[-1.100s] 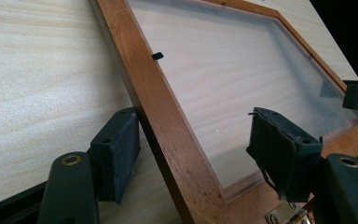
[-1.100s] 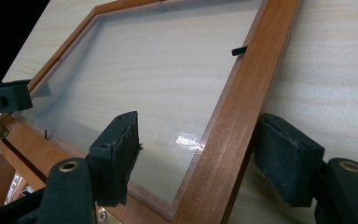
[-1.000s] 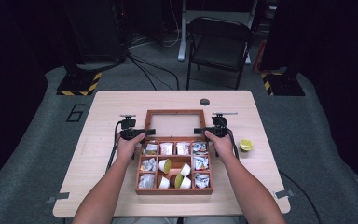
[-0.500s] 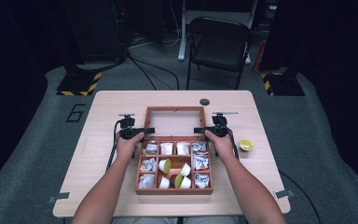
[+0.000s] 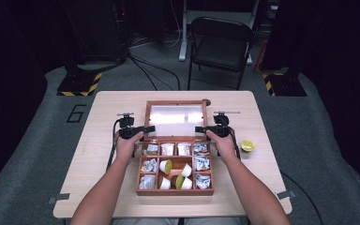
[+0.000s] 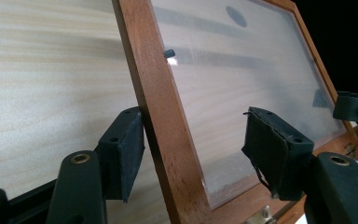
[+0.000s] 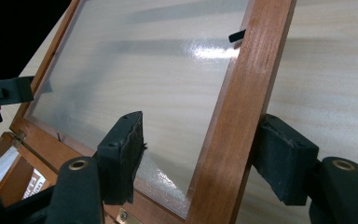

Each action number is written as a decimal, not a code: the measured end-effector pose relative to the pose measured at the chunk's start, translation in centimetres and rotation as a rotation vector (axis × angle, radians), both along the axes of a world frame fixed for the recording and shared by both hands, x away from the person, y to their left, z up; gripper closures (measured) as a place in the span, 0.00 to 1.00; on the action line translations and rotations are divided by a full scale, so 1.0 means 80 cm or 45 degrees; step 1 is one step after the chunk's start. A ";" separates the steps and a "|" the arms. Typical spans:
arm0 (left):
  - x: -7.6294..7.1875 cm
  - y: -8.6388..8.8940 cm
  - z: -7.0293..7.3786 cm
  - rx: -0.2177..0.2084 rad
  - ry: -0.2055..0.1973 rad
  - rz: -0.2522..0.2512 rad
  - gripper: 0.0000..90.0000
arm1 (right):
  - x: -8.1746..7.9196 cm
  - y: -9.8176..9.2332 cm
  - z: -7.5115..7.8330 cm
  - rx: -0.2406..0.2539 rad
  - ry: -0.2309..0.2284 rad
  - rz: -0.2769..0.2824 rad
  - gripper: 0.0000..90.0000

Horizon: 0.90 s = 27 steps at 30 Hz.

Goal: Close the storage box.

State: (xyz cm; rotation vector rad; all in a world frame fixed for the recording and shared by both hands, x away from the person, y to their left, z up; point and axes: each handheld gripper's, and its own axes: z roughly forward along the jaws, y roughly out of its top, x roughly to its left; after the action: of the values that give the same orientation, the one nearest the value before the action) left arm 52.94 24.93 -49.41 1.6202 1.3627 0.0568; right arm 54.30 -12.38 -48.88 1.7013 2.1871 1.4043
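Observation:
A wooden box [image 5: 175, 190] with several compartments of sachets and small cups sits at mid table. Its glass-paned lid [image 5: 176, 102] stands open behind it, tilted back. My left gripper [image 5: 147, 128] straddles the lid's left frame rail [image 6: 161, 116]. Its jaws have just been closing: the outer pad [image 6: 128, 154] touches the wood, while the inner pad [image 6: 265, 154] hangs over the glass, apart from the rail. My right gripper [image 5: 199, 129] straddles the right rail [image 7: 235, 116]. It has also been closing: the outer pad [image 7: 282, 158] is against the wood and the inner pad [image 7: 121, 154] is off it.
A yellow-green cup [image 5: 247, 146] lies on the table to the right of the box. A small dark disc [image 5: 207, 101] sits behind the lid's right corner. A folding chair [image 5: 220, 42] stands beyond the table's far edge.

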 end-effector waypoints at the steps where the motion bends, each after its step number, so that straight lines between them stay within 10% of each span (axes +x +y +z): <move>1: -0.001 0.000 0.001 -0.007 -0.001 0.006 0.42 | -0.001 -0.001 0.001 0.002 -0.005 -0.001 0.40; 27: -0.025 0.008 0.042 -0.001 -0.143 -0.069 0.44 | -0.029 -0.006 0.043 -0.009 -0.142 0.065 0.43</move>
State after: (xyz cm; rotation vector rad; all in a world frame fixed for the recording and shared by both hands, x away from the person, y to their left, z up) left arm 50.95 25.54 -46.02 1.6280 1.2329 0.1137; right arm 52.00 -12.85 -45.41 1.5354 2.1875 1.4634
